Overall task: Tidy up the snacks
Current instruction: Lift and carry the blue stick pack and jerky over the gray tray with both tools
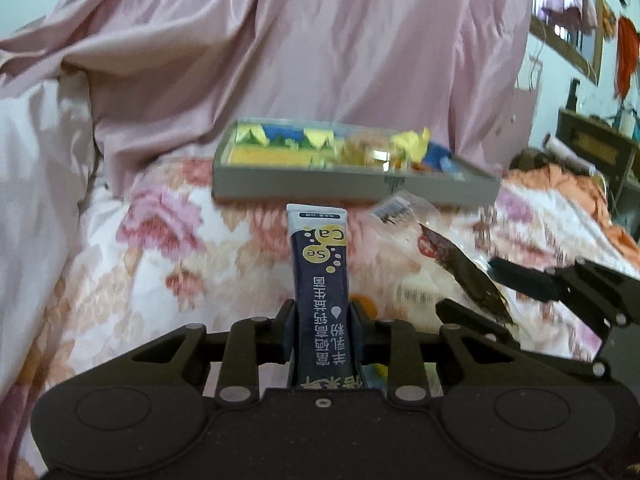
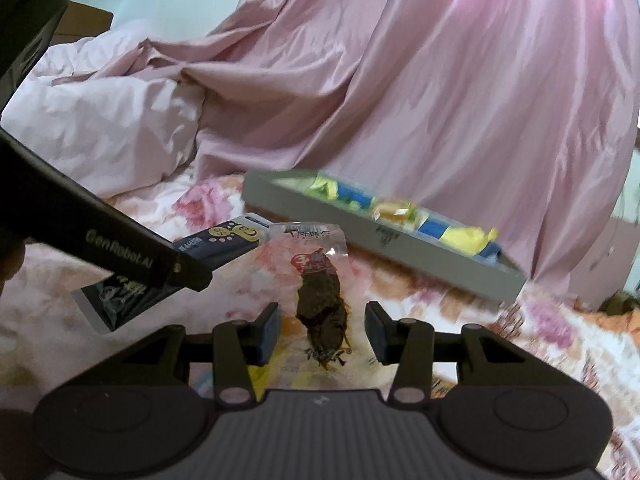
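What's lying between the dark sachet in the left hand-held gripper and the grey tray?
Only bare floral bedspread separates the dark sachet in the left hand-held gripper from the grey tray, in the left wrist view.

Navy sachet (image 1: 320, 280) dotted yellow, grey tray (image 1: 352, 190), pink-floral bedspread (image 1: 160, 260), pink satin drape (image 1: 300, 40) upper frame.

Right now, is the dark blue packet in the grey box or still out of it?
Out. The dark blue packet is pinched in the left gripper, on the near side of the grey box, above the flowered bedspread.
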`<action>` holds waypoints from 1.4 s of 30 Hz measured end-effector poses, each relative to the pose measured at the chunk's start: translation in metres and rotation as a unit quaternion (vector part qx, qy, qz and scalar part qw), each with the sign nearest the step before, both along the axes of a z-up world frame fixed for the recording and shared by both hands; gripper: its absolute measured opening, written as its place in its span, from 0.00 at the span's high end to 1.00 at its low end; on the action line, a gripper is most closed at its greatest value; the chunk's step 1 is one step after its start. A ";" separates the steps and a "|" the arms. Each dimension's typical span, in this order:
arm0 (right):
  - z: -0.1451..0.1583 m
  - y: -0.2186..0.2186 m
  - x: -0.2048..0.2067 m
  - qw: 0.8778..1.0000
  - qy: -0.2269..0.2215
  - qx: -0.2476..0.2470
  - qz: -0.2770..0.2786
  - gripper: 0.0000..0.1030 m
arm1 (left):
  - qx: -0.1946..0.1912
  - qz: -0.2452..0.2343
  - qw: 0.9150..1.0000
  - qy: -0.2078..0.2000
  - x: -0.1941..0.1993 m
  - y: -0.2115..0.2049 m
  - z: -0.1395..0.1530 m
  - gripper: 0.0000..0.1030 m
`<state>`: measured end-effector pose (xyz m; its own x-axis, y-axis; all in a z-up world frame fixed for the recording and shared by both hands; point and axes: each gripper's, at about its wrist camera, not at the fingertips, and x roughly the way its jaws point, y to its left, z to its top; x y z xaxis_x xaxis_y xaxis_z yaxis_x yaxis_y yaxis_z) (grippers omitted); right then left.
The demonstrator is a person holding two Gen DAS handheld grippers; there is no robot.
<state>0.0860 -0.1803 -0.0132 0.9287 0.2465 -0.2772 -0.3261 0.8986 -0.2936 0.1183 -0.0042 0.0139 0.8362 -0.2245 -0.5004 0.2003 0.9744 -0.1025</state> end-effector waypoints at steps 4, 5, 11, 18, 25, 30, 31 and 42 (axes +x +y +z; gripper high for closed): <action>0.013 -0.010 0.009 1.000 -0.024 0.011 -0.015 0.51 | -0.008 0.012 1.000 -0.024 0.019 -0.007 0.022 0.72; 0.017 -0.012 0.012 0.999 -0.029 0.014 -0.019 0.51 | -0.008 0.016 0.999 -0.029 0.024 -0.009 0.027 0.72; 0.039 -0.030 0.037 0.997 -0.073 0.021 -0.034 0.51 | -0.015 0.042 0.997 -0.057 0.067 -0.023 0.057 0.71; 0.051 -0.052 0.078 0.991 -0.102 0.055 -0.071 0.51 | -0.020 0.062 0.996 -0.058 0.125 -0.043 0.073 0.71; 0.047 -0.071 0.115 0.984 -0.107 0.095 -0.105 0.51 | -0.021 0.071 0.996 -0.049 0.177 -0.065 0.070 0.71; 0.046 -0.085 0.139 0.981 -0.108 0.117 -0.114 0.51 | -0.025 0.079 0.996 -0.030 0.204 -0.067 0.059 0.71; 0.045 -0.087 0.144 0.980 -0.107 0.120 -0.115 0.51 | -0.023 0.078 0.996 -0.026 0.208 -0.068 0.056 0.71; 0.027 -0.093 0.177 0.984 -0.059 0.125 -0.109 0.51 | -0.013 0.078 0.997 0.012 0.229 -0.073 0.027 0.70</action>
<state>0.2629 -0.2736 0.0142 0.9892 0.0839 -0.1203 -0.0938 0.9925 -0.0785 0.3470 -0.0771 0.0410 0.8493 -0.1058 -0.5172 0.0441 0.9905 -0.1303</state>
